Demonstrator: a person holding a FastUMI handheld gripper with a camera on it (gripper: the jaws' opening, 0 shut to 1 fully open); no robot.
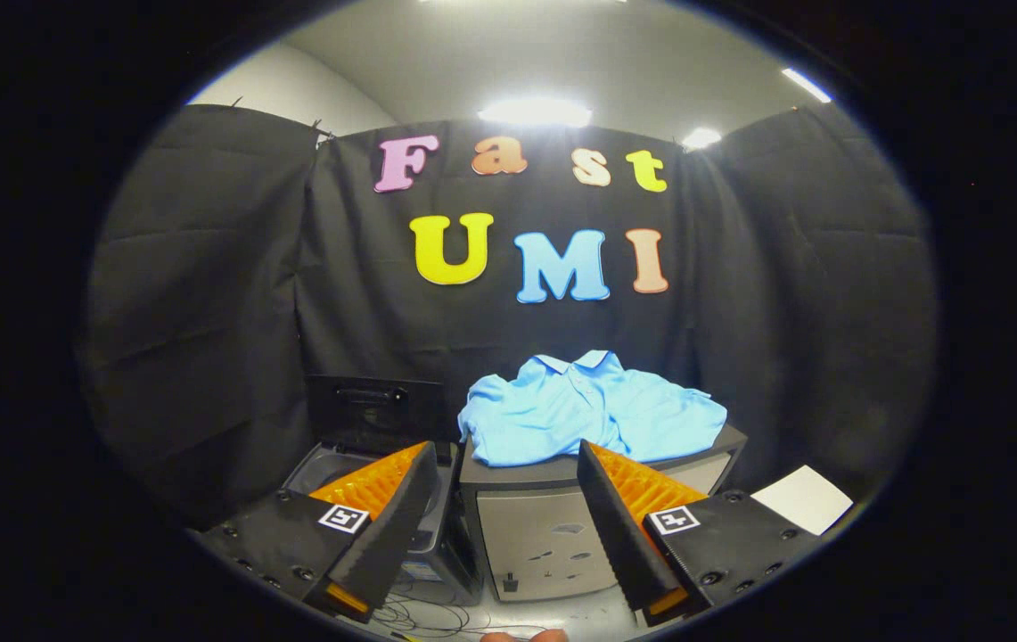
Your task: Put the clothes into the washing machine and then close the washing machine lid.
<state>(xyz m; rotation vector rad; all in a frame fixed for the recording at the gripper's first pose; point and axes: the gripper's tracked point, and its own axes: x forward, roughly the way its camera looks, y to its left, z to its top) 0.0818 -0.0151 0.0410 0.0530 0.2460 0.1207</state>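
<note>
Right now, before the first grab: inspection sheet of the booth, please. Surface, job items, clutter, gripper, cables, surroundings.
Surface: grey cabinet with a dark top, standing beyond the fingers; pale floor below.
Job's things: light blue polo shirt lying crumpled on the cabinet top, collar toward the wall. Washing machine to the cabinet's left, its lid raised upright, tub open.
Clutter: white sheet of paper to the right of the cabinet.
Gripper: gripper open, fingers spread wide and holding nothing, short of the shirt.
Cables: thin wires on the floor in front of the cabinet and washer.
Surroundings: black cloth wall behind and at both sides; ceiling lights on.
</note>
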